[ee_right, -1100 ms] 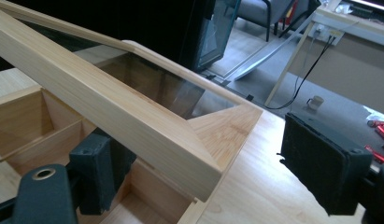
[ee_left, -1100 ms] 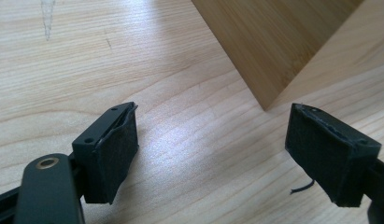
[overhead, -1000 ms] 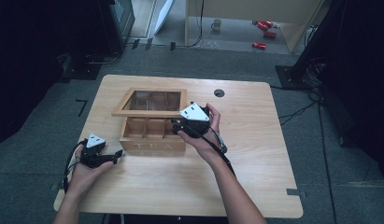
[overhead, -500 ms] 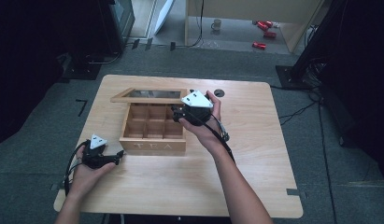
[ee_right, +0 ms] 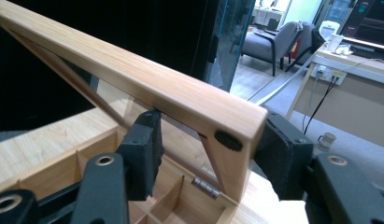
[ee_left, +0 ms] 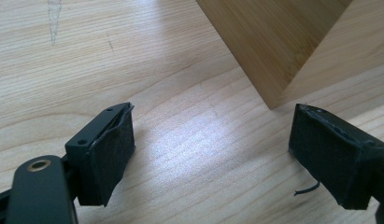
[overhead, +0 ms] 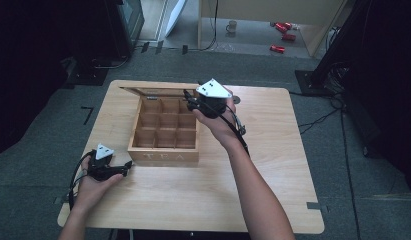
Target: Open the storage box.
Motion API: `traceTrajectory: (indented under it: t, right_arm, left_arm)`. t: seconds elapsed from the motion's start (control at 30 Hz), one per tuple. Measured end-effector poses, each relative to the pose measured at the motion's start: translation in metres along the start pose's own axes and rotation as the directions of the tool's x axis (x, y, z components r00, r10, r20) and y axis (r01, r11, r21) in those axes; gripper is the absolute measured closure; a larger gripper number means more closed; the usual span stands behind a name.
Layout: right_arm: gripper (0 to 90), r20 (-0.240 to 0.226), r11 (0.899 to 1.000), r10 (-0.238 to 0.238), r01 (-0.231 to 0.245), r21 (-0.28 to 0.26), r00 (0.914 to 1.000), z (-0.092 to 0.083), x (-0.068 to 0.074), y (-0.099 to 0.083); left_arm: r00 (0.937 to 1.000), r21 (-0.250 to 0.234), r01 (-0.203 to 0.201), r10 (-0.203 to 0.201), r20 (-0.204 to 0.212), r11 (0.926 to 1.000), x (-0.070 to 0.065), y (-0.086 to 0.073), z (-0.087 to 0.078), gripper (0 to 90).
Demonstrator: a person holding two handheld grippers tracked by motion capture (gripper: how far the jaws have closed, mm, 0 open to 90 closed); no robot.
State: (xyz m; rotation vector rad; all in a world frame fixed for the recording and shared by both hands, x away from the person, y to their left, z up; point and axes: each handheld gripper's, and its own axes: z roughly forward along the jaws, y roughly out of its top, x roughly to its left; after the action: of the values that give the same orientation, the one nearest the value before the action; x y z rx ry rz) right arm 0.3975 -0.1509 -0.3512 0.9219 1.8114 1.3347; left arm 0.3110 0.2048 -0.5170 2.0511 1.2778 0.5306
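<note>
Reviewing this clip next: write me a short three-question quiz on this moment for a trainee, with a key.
1. True or false: the wooden tea box has its lid shut flat.
2. Which part of the box stands between the jaws of the right gripper? A) a divider B) a corner of the lid's frame C) the front wall
3. What is between the jaws of the left gripper?

Key
1. False: the lid is raised, and the compartments lie open.
2. B. The jaws have just been closing with the frame corner between them.
3. Nothing: they stand open over the bare table, beside the box's corner.
</note>
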Motion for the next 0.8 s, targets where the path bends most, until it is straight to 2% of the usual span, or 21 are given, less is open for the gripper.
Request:
traceTrajectory:
  t: [0.07, 0.2, 0.4, 0.47, 0.57, 0.6, 0.63, 0.7, 0.8]
  right_arm:
    - [51.0, -0.009, 1.000, 0.012, -0.012, -0.003, 0.9999, 0.006, -0.008, 0.004]
    - [53.8, -0.016, 1.000, 0.003, -0.003, 0.002, 0.9999, 0.011, -0.015, 0.009]
    - [59.2, -0.058, 1.000, 0.009, -0.007, 0.027, 0.9983, 0.023, -0.035, 0.022]
    - [59.8, -0.061, 1.000, 0.011, -0.010, 0.025, 0.9981, 0.025, -0.037, 0.023]
    - [61.8, -0.068, 0.999, 0.050, -0.049, 0.015, 0.9964, 0.030, -0.044, 0.025]
    - [64.3, -0.057, 0.996, 0.089, -0.089, 0.010, 0.9944, 0.033, -0.048, 0.025]
    - [64.2, -0.049, 0.995, 0.105, -0.104, 0.008, 0.9933, 0.034, -0.049, 0.025]
    - [64.3, -0.046, 0.993, 0.115, -0.115, 0.007, 0.9923, 0.036, -0.050, 0.026]
    - [64.3, -0.018, 0.992, 0.130, -0.130, 0.005, 0.9913, 0.043, -0.052, 0.029]
  left_arm:
    - [1.0000, 0.000, 0.001, -0.001, 0.000, 1.0000, 0.000, 0.000, 0.000, 14.8]
    - [1.0000, 0.001, 0.000, 0.000, 0.000, 1.0000, 0.000, 0.000, 0.000, 14.9]
    - [1.0000, 0.002, 0.005, -0.006, 0.003, 1.0000, 0.001, 0.001, 0.000, 15.1]
    - [1.0000, 0.002, 0.006, -0.006, 0.003, 1.0000, 0.001, 0.001, 0.000, 15.1]
    - [1.0000, 0.000, 0.007, -0.007, 0.004, 1.0000, 0.001, 0.001, 0.001, 15.1]
    - [1.0000, 0.000, 0.006, -0.006, 0.003, 1.0000, 0.001, 0.001, 0.001, 15.3]
    - [1.0000, 0.002, 0.001, -0.001, -0.004, 1.0000, 0.000, 0.001, 0.001, 15.5]
    - [0.9999, 0.006, -0.004, 0.004, -0.011, 1.0000, -0.001, 0.001, 0.001, 15.5]
    - [0.9999, 0.008, -0.006, 0.006, -0.013, 0.9999, -0.001, 0.001, 0.001, 15.5]
